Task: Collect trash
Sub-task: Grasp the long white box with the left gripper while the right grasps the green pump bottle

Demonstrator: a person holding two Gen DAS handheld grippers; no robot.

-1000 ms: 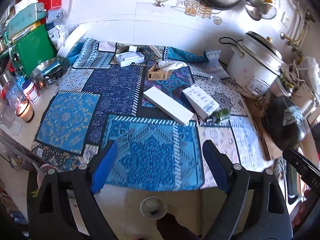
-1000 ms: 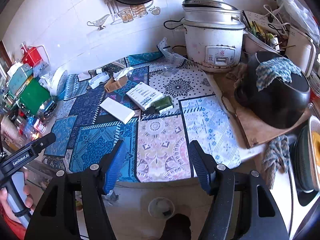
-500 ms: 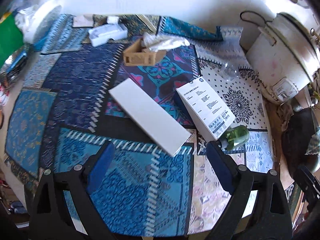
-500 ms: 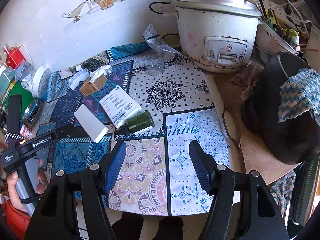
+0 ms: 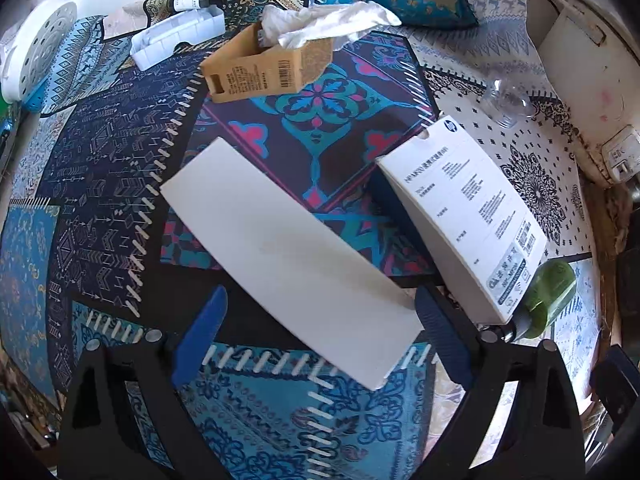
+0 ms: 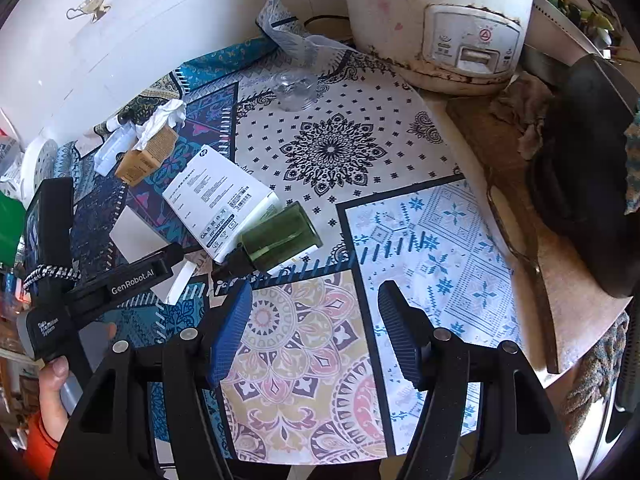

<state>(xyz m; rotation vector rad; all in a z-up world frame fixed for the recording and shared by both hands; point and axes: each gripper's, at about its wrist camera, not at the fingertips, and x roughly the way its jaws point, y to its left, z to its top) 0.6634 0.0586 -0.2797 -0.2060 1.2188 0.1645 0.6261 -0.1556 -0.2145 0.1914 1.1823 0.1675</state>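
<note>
Left gripper (image 5: 320,320) seen spread wide, jaws just opened further, near end of long white box (image 5: 288,256) lying between pads, no pad pressed on it. Right gripper (image 6: 316,320) held part open, nothing between jaws, patterned cloth (image 6: 320,360) beneath. Printed white box (image 5: 468,208) lies at 2 o'clock of long white box; green bottle (image 6: 280,238) touches its near corner. Brown carton (image 5: 264,66) with crumpled tissue (image 5: 324,24) found at 12 o'clock, well apart.

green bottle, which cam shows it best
The right wrist view: the green bottle lies whole on its side, butted against the printed white box. The left wrist view catches only part of it at the right edge, behind that box.
</note>
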